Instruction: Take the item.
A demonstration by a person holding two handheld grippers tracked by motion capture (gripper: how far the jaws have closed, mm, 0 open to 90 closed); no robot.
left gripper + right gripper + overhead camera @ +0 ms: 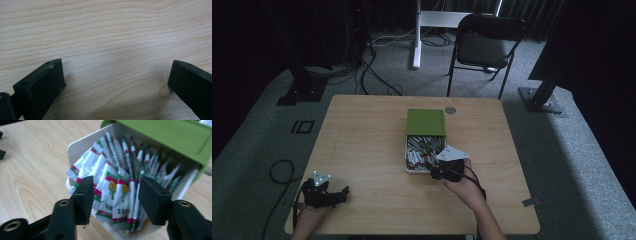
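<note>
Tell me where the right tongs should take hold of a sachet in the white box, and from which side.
Grip the upper edge of a front sachet, coming from the box's open near end, away from the green lid. The sachets stand packed on edge there, tops exposed, and the right tongs already stand open astride them. Pinching across one thin packet would likely lift it alone.

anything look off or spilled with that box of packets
Nothing spilled. The green lid sits slid back, covering only the far half of the white box, and the packets lean unevenly inside, all within the walls. The right tongs are open around them.
</note>
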